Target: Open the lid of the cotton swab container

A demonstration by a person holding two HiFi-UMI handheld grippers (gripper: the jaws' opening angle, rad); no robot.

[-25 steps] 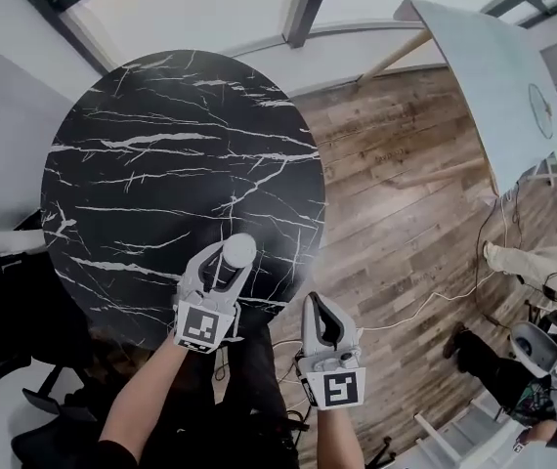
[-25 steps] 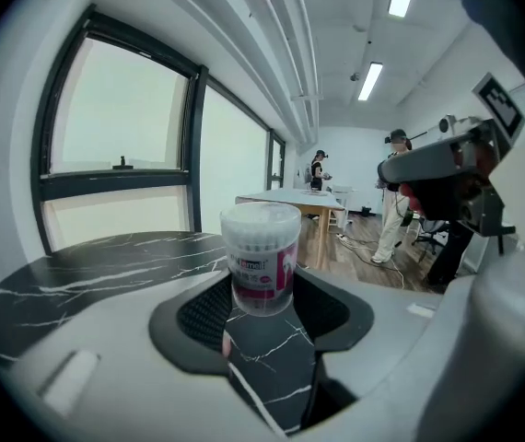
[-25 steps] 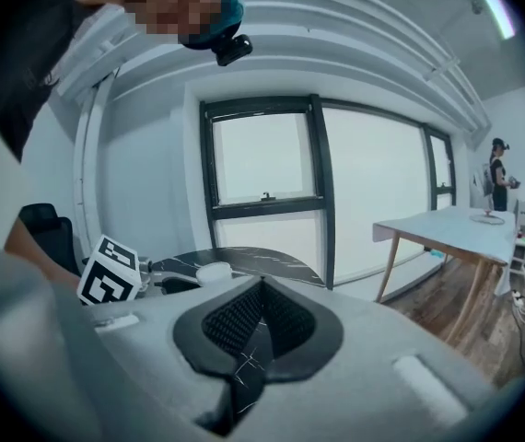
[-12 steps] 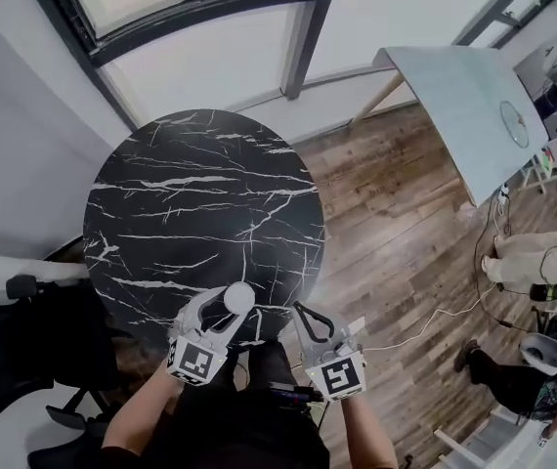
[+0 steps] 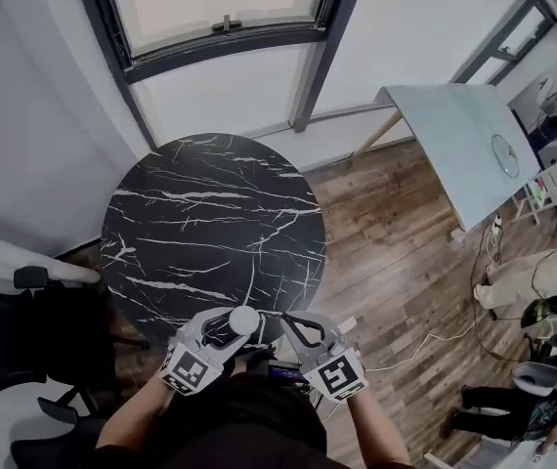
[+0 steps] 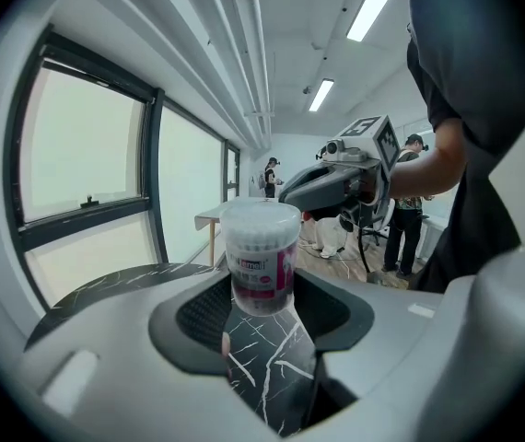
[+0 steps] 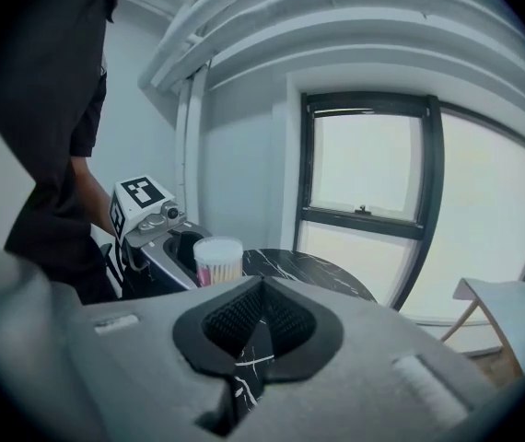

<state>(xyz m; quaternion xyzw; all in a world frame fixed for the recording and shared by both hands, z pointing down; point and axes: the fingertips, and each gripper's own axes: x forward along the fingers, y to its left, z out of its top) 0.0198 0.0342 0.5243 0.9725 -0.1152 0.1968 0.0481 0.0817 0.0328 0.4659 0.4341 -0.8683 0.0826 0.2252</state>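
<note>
Container (image 6: 261,258) is being clamped in left gripper (image 5: 228,326).
Right gripper (image 5: 296,322) shut, empty; container could be yanked loose with lid (image 6: 261,215).

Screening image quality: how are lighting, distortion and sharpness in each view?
Head view: evenly lit but dim, window frame bowed by the lens, table crisp. Left gripper view: fisheye with black corners, cotton swab container sharp. Right gripper view: window panes washed out, the person's shirt nearly black.
</note>
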